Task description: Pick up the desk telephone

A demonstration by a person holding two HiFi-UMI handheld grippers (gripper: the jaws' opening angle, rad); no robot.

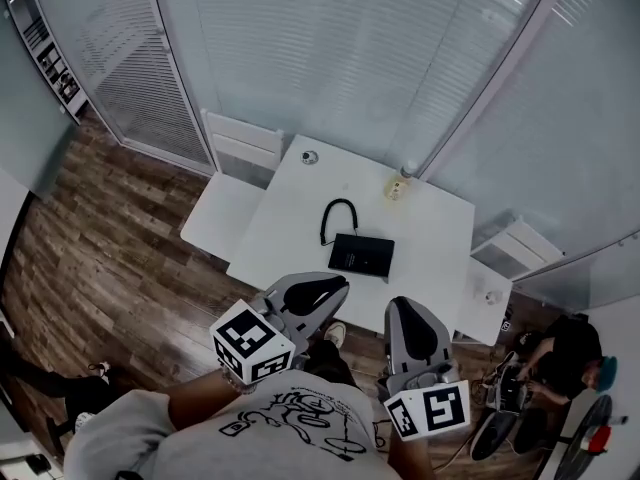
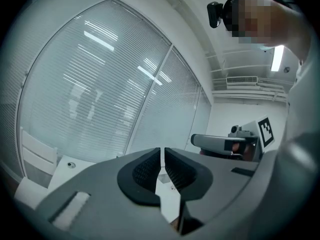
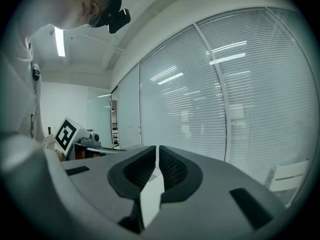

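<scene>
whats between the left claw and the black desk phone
Only a bare strip of the white table separates the left claw from the flat black desk telephone, as the head view shows.

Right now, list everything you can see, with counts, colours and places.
table: one, white, centre
telephone: one, black, table's near side
cord: one, black, just beyond telephone
small box: one, yellowish, table's far edge
chairs: two, white, left and right of table
floor: brown wood, left
bystander: one, dark clothes, lower right
left gripper: grey, shut, empty
right gripper: grey, shut, empty
</scene>
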